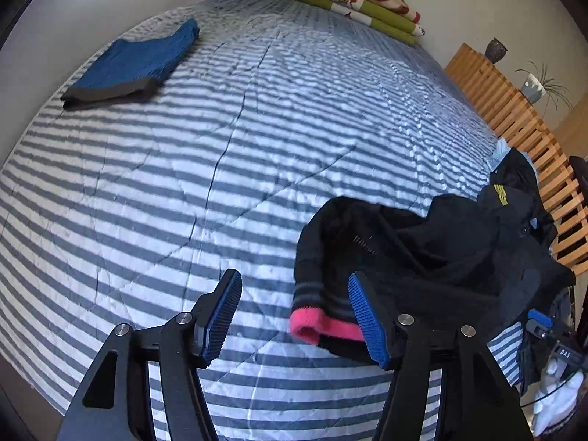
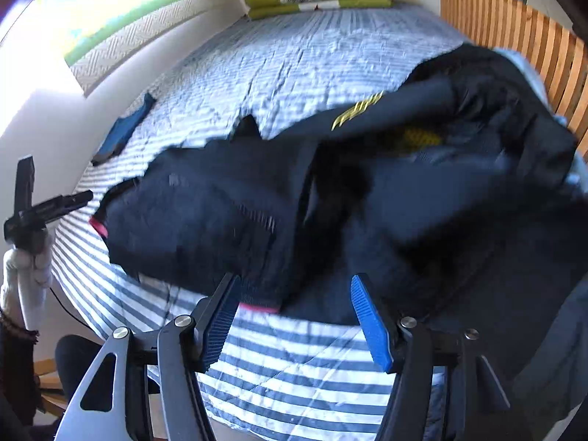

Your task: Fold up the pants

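My left fingers [image 1: 294, 318] stand apart with nothing pressed between them: bare striped bed [image 1: 183, 191] shows through the gap, and the pink cuff [image 1: 319, 325] of the dark pants [image 1: 422, 253] lies just inside my right-hand pad, though whether it touches that pad I cannot tell. My right fingers [image 2: 296, 318] are apart too, hanging over the pants' near hem, where a thin pink edge [image 2: 259, 308] shows just beside the left pad; nothing is clamped. The pants lie crumpled in a heap by the bed's near edge, toward the corner beside the wooden slatted rail [image 1: 514, 110]. Their long axis seems to run along that near edge, cuffs toward my left hand and the bulk with the yellow mark [image 2: 354, 112] toward the rail. I judge the right hand is nearer the bulk and the left nearer the cuffs. A folded blue garment [image 1: 136, 62] sits well apart by the far left edge.
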Action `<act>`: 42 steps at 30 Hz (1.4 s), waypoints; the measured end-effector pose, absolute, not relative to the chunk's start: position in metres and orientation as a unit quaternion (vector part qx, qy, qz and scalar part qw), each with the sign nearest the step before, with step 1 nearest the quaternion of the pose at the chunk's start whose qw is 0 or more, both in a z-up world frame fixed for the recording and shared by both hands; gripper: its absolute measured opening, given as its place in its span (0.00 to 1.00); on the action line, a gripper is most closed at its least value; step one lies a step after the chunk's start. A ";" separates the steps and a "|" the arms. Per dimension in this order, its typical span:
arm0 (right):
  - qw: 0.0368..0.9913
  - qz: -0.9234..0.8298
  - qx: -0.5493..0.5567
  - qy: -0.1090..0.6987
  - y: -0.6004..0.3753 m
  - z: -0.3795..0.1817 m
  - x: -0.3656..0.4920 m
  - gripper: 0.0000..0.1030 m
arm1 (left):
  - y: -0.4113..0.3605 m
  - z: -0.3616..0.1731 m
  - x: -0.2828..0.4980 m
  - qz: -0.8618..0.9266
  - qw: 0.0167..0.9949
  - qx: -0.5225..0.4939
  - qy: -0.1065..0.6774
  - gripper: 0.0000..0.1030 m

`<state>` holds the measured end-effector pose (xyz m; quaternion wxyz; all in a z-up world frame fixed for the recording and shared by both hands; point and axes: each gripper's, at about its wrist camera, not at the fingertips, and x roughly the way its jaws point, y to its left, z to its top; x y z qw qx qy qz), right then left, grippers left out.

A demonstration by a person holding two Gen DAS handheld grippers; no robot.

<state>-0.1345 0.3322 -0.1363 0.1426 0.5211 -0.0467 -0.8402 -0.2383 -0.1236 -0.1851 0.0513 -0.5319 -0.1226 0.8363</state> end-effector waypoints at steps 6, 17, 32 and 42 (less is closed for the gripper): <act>0.146 -0.824 0.536 -0.109 0.315 -0.181 -0.151 0.57 | -0.125 -0.219 -0.239 0.804 0.080 -0.556 -0.196 0.21; 0.205 -0.830 0.506 -0.114 0.333 -0.110 -0.089 0.08 | -0.128 -0.138 -0.112 0.841 0.102 -0.496 -0.189 0.11; 0.191 -0.825 0.491 -0.203 0.364 -0.068 -0.121 0.07 | -0.048 -0.142 -0.227 0.822 0.089 -0.555 -0.093 0.12; 0.118 -0.815 0.525 -0.217 0.370 -0.135 -0.277 0.06 | -0.015 -0.204 -0.362 0.792 0.090 -0.591 -0.124 0.39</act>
